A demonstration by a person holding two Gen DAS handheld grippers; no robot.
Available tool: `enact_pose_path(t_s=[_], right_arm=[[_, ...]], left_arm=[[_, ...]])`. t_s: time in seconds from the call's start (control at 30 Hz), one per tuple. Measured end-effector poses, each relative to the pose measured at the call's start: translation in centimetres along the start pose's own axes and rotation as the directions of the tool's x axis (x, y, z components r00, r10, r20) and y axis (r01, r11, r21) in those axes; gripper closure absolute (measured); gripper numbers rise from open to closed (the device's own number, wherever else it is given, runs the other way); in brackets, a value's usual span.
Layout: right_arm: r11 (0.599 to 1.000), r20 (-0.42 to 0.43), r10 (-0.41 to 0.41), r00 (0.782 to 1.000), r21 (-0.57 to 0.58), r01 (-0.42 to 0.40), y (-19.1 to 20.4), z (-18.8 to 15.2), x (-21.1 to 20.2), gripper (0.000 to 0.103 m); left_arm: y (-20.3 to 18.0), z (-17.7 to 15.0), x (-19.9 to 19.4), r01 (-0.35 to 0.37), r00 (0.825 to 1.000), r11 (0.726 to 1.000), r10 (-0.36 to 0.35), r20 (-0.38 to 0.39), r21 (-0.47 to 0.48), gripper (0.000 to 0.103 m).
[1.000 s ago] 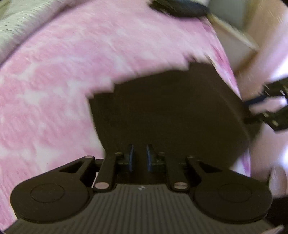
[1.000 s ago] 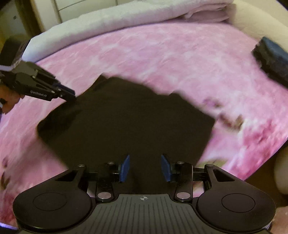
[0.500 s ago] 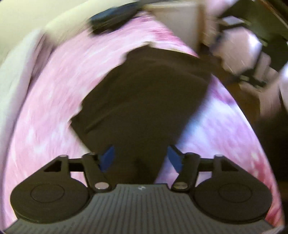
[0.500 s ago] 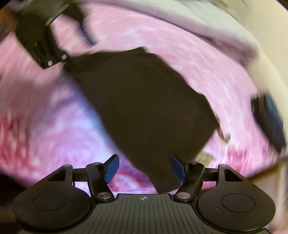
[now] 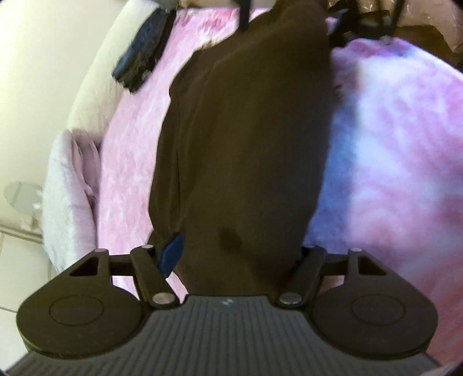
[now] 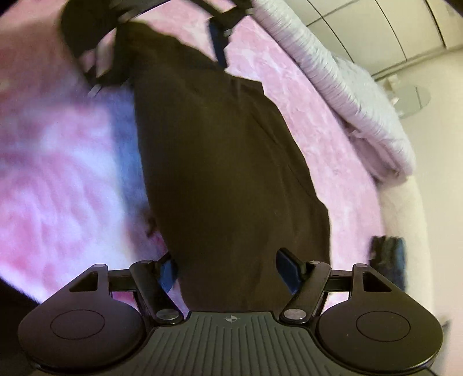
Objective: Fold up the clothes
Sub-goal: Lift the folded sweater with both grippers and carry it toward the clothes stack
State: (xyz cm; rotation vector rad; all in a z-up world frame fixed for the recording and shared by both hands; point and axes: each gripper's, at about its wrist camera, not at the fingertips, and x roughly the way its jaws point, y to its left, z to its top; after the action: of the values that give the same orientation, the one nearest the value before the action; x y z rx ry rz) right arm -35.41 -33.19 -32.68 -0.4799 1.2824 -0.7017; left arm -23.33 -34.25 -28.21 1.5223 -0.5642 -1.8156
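Note:
A dark brown garment [image 5: 246,138] lies folded into a long strip on the pink bedspread [image 5: 399,179]. My left gripper [image 5: 234,254] is open at one end of the strip, its jaws spread on either side of the cloth. My right gripper [image 6: 228,269] is open at the opposite end, jaws also spread around the cloth [image 6: 225,162]. Each gripper shows at the far end of the other's view: the right gripper [image 5: 373,20] and the left gripper [image 6: 162,31].
A dark blue folded garment [image 5: 144,55] lies near the bed's cream edge [image 5: 95,86]; it also shows in the right wrist view [image 6: 387,257]. A rolled grey-lilac blanket [image 6: 356,95] lies along one side. A wall and cupboard doors stand beyond.
My left gripper opened from shut. Both grippers swung round to opposite ends of the garment, which went from a wide patch to a long narrow strip between them.

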Motion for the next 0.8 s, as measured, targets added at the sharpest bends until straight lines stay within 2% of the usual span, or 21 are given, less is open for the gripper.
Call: enact_pose_path(t_s=[0.1,0.13,0.17,0.2,0.27,0.33,0.4,0.57,0.8], right_arm=[[1.000,0.010,-0.007,1.000,-0.010,0.007,0.3,-0.8,1.2,0.034],[1.000,0.021,-0.002,1.000,-0.003,0.002,0.1,-0.9,1.5,0.034],[1.000,0.027,0.010,1.000,0.004,-0.010,-0.4,-0.8,1.8,0.034],[1.000,0.030,0.029,0.999,0.012,-0.029,-0.9,-0.7,2.1,0.034],[0.996,0.031,0.089,0.996,0.021,-0.090,-1.9,-0.9,2.3,0.049],[0.989,0.038,0.148,0.988,0.020,-0.148,-3.0,-1.0,1.8,0.074],[0.982,0.039,0.187,0.982,0.022,-0.188,-4.7,-0.6,0.9,0.082],[0.983,0.059,0.178,0.982,0.041,-0.180,-10.0,1.1,-3.7,0.084],[0.989,0.068,0.117,0.991,0.088,-0.123,-17.7,3.8,-11.2,0.084]], left_arm=[[0.3,-0.2,0.8,0.032,0.999,0.999,-0.032,0.001,0.010,0.051],[0.4,-0.3,0.9,0.048,0.999,0.999,-0.048,0.002,0.012,0.059],[0.5,-0.4,0.9,0.070,0.998,0.998,-0.070,0.001,0.009,0.071],[0.6,-0.5,0.8,0.093,0.996,0.996,-0.093,-0.002,0.005,0.076],[1.2,-0.3,0.6,0.128,0.992,0.992,-0.128,-0.021,0.000,0.087],[2.6,0.1,0.7,0.173,0.983,0.985,-0.173,-0.053,-0.020,0.091],[4.7,0.6,0.1,0.202,0.976,0.978,-0.206,-0.068,-0.052,0.092],[11.4,1.5,-3.6,0.193,0.980,0.979,-0.196,-0.039,-0.061,0.092],[19.1,3.6,-10.5,0.122,0.992,0.987,-0.124,-0.009,-0.107,0.092]])
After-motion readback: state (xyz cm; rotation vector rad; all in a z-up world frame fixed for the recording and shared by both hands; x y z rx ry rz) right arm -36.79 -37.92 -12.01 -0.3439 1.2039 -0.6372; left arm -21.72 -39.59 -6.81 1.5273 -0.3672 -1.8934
